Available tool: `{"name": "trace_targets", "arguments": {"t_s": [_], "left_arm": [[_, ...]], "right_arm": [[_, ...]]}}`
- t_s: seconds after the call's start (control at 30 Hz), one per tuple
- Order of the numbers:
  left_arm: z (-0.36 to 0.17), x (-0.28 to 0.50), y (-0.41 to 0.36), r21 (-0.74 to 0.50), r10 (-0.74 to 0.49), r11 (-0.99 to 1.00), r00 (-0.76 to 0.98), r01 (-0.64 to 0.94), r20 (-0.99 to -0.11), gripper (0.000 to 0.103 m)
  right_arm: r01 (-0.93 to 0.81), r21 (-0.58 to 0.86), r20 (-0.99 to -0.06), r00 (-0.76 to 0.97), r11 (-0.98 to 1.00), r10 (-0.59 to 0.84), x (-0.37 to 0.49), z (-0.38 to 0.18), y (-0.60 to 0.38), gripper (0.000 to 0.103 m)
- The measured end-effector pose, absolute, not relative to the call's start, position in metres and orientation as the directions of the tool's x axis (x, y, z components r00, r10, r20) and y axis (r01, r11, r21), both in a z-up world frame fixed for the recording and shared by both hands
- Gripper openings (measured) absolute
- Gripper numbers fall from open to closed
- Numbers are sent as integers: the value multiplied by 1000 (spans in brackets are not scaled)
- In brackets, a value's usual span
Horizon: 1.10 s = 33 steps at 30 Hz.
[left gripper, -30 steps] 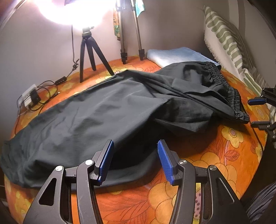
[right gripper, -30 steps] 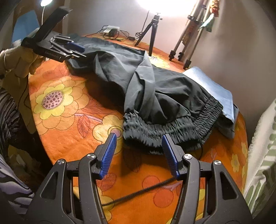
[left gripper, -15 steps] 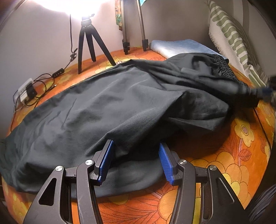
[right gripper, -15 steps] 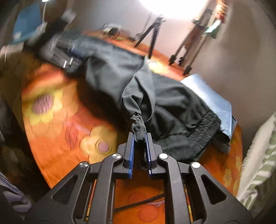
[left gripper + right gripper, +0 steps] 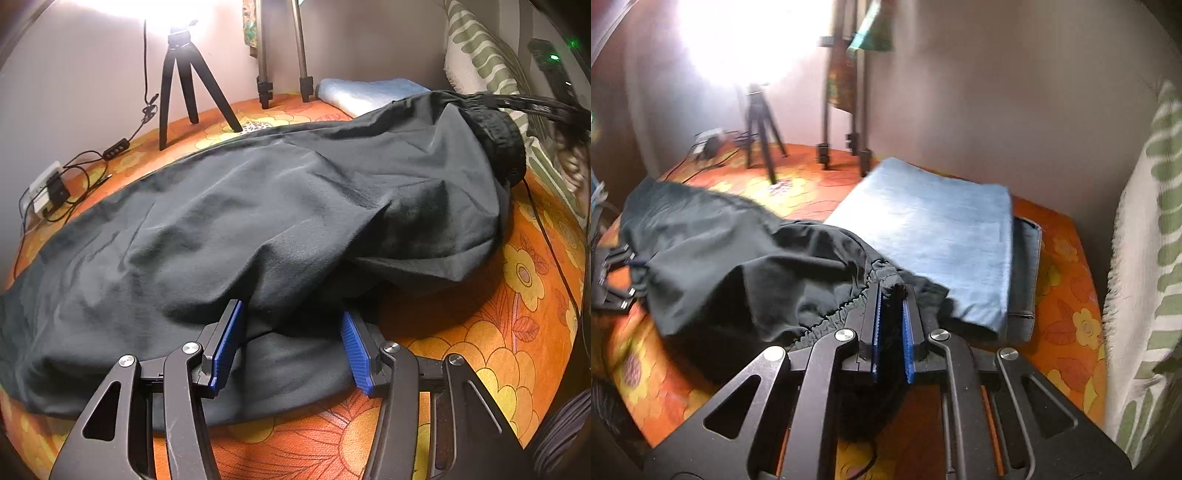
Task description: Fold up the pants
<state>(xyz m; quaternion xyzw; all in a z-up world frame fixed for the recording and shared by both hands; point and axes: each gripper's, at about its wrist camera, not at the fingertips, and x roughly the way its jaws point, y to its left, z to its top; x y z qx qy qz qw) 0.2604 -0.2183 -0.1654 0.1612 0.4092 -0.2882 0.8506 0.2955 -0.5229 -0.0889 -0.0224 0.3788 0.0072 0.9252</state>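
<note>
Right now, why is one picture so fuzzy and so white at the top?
Right wrist view: lamp glare whites out the wall, and the black pants and small tripod smear. Left wrist view: sharp, glare only at the top edge, the fisheye bending the bedspread.

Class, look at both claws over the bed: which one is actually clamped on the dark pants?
The right claw: its blue pads pinch the pants' elastic waistband. The left claw stands open around the fabric, not squeezing it.

bare orange bedspread point(image 5: 480, 354) nearside; tripods point(image 5: 184, 81) along far wall
</note>
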Motion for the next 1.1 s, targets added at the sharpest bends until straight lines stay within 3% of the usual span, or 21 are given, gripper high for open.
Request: {"name": "trace_targets", "arguments": {"t_s": [0.17,0.27,0.33,0.4,0.57,0.73,1.1], "left_arm": [[-166,259,-220,47,-354,780,503,624,-788,52],[-163,258,-218,45,-357,783,508,621,-784,52],[-157,255,-213,44,-362,786,516,617,-777,52],[-148,251,-203,41,-369,792,531,609,-763,52],[-133,238,-170,23,-373,812,549,583,-748,52],[-139,223,-154,-9,-374,814,512,581,-773,52],[-161,218,-206,36,-389,735,465,677,-795,52]], "right_arm": [[32,-36,-732,679,999,-48,321,-106,-540,13],[110,-10,-741,666,994,-81,322,-107,-555,26],[154,62,-741,669,986,-58,311,-105,-568,61],[182,146,-736,677,972,-16,294,-102,-579,77],[129,323,-710,688,937,150,246,-112,-580,85],[113,335,-756,625,935,195,240,-149,-563,85],[108,393,-746,618,913,248,254,-171,-555,85]]}}
